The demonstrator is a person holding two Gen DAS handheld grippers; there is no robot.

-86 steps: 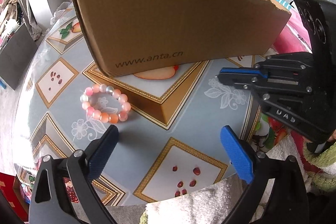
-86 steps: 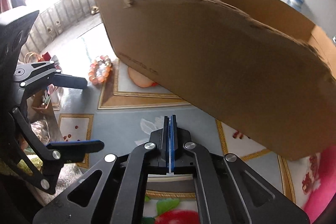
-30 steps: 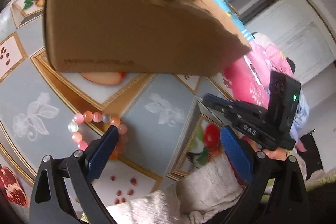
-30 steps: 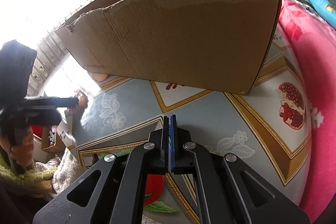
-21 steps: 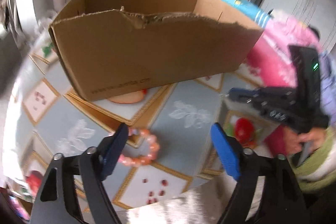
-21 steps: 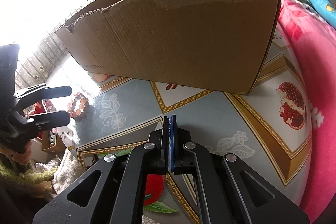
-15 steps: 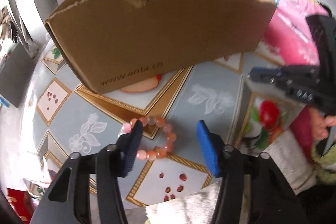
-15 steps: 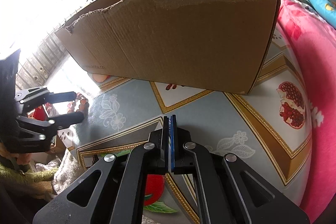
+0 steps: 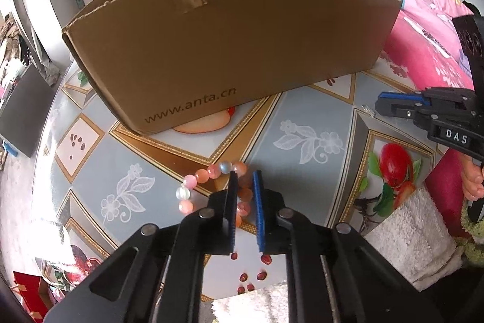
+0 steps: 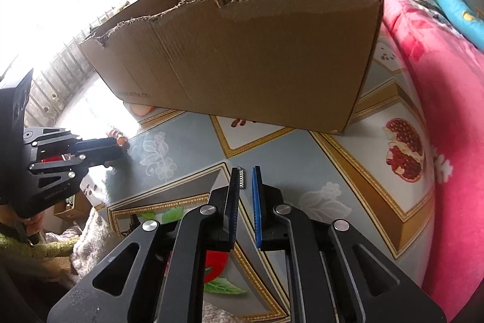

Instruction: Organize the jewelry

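Between the blue pads of the left gripper (image 9: 244, 180), at about 6 o'clock in the left wrist view, sits one side of the bead bracelet (image 9: 211, 186); the jaws are closing on it, and the pads look to be touching the beads or nearly so, while the rest of the loop lies on the table (image 9: 317, 117) toward 9 o'clock. To do this pick well, I would let the pads finish closing squarely on one or two beads before lifting, since round beads may roll or squirt out of a glancing pinch. A straight upward lift would keep the slack loop from dragging. The likely destination, the cardboard box (image 9: 230, 50), stands at 12 o'clock beyond the bracelet, its torn front wall tall, so the bracelet would have to clear that rim. The right gripper (image 10: 246, 180) has its jaws opening by a narrow gap; a small silvery, toothed piece (image 10: 241, 178) shows in the gap against the left pad, though whether it is gripped or just lying on the table I cannot tell. In the left wrist view that gripper (image 9: 381, 104) hovers at 3 o'clock, well apart from the bracelet.
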